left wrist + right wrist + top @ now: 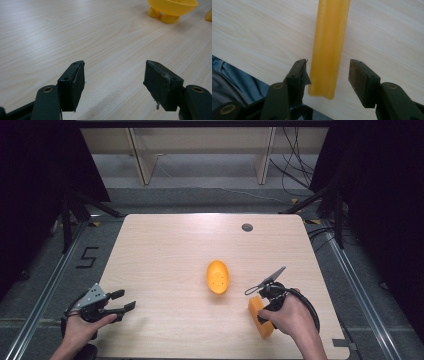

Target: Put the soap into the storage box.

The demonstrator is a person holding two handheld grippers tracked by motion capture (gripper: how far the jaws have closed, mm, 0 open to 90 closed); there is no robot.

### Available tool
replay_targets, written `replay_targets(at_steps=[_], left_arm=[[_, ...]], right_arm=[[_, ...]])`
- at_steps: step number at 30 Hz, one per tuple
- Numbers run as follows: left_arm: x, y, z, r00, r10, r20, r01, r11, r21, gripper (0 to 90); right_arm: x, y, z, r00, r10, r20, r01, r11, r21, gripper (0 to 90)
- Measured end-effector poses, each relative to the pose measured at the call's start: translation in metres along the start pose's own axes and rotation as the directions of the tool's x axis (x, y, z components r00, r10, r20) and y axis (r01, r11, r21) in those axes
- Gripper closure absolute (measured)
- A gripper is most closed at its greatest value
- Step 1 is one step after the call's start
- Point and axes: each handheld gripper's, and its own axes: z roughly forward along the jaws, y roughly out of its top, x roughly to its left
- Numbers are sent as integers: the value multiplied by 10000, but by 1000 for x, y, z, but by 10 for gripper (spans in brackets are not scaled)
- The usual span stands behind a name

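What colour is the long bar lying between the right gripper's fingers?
Yellow-orange, plain, no pattern. The bar shows best in the right gripper view.

Left gripper (pixel 126 301) and right gripper (pixel 328 75): each carried two black jaws with flat rectangular pads (pixel 75 83), brass-coloured pivot screws, and a black trailing cable. A grey three-cornered plate (pixel 93 296) topped the left. Blue denim showed below the right.
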Motion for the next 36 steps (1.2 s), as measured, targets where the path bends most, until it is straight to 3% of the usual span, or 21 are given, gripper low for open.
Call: replay_targets(at_steps=[7, 8, 16, 17, 18, 23, 29, 32, 34, 36], left_arm=[[1, 0, 0, 10000, 56, 10, -56, 10000, 13, 321], [1, 0, -1, 10000, 64, 15, -64, 10000, 20, 320], [1, 0, 0, 10000, 38, 33, -39, 10000, 32, 320], [0, 0, 0, 10000, 1, 48, -1, 10000, 34, 320], [0, 0, 0, 10000, -28, 46, 28, 10000, 41, 320], [0, -1, 0, 10000, -33, 51, 33, 10000, 54, 320], [0, -1, -1, 10000, -9, 14, 9, 10000, 78, 320], [0, -1, 0, 10000, -27, 70, 26, 10000, 56, 320], [0, -1, 0, 10000, -34, 20, 34, 10000, 84, 320], [0, -1, 0, 10000, -27, 24, 27, 10000, 84, 320]], right_arm=[[7, 19, 16, 9999, -160, -49, 162, 9984, 537, 480], [7, 22, 20, 9997, -176, 149, 165, 9972, 726, 480], [6, 28, 33, 9993, -194, 324, 160, 9947, 1015, 509], [3, 29, 34, 9986, -465, 242, 434, 9923, 1159, 517], [5, 28, 36, 9991, -191, 373, 144, 9926, 1207, 533], [5, 29, 39, 9991, -74, 422, 13, 9899, 1418, 567], [7, 28, 41, 9973, -36, 737, -60, 9916, 1292, 572], [7, 28, 40, 9985, 72, 547, -145, 9908, 1349, 578], [7, 28, 41, 9979, -28, 653, -49, 9930, 1181, 581], [7, 27, 39, 9971, 182, 741, -272, 9923, 1209, 600]])
